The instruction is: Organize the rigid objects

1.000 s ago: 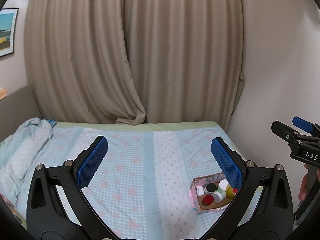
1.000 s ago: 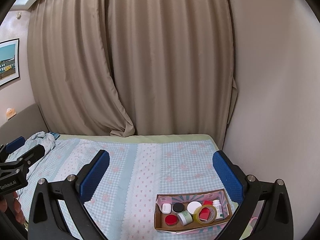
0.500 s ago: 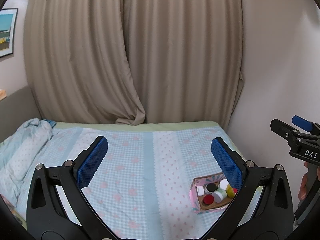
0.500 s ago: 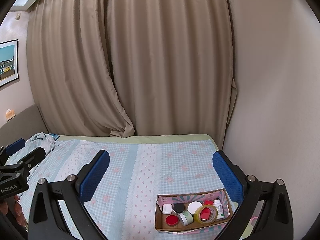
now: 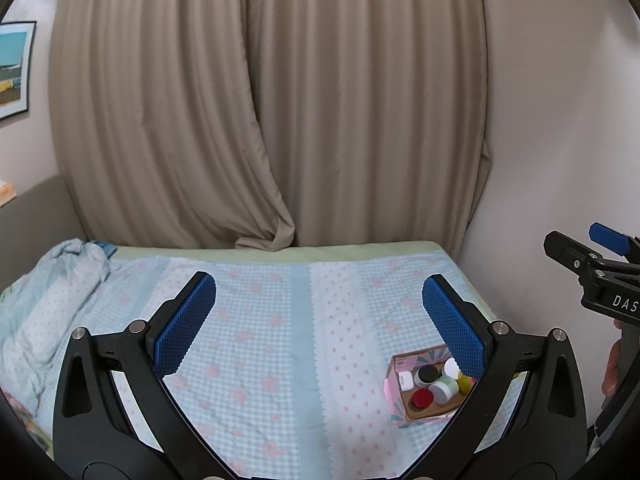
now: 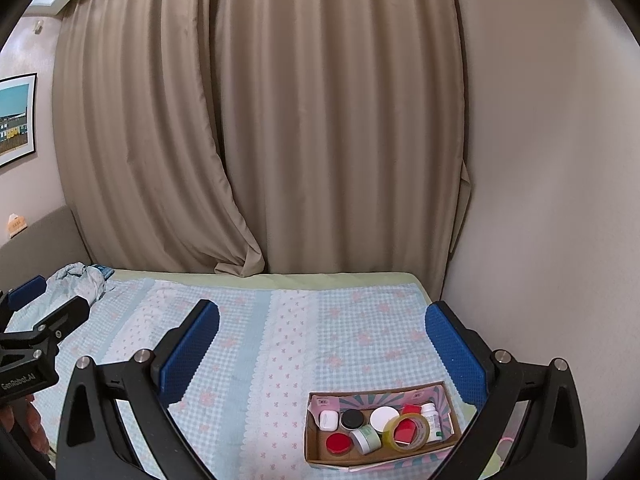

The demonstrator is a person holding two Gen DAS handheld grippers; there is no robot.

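Observation:
A shallow cardboard box [image 6: 316,450] sits on the bed near the right front; it also shows in the left wrist view [image 5: 394,372]. It holds several small jars and lids, a white case [image 6: 329,419], a yellow tape roll [image 6: 408,434] and a small white bottle [image 6: 433,420]. My left gripper [image 5: 319,312] is open and empty, high above the bed, left of the box. My right gripper [image 6: 322,340] is open and empty, above and behind the box.
The bed [image 6: 280,320] has a blue checked cover with pink flowers. A crumpled blanket [image 5: 48,288] lies at the far left. Beige curtains [image 6: 280,120] hang behind the bed and a wall [image 6: 540,200] runs along its right side.
Both grippers have lifted and drawn back very slightly; the box looks a little lower and smaller in both views. Nothing was taken hold of.

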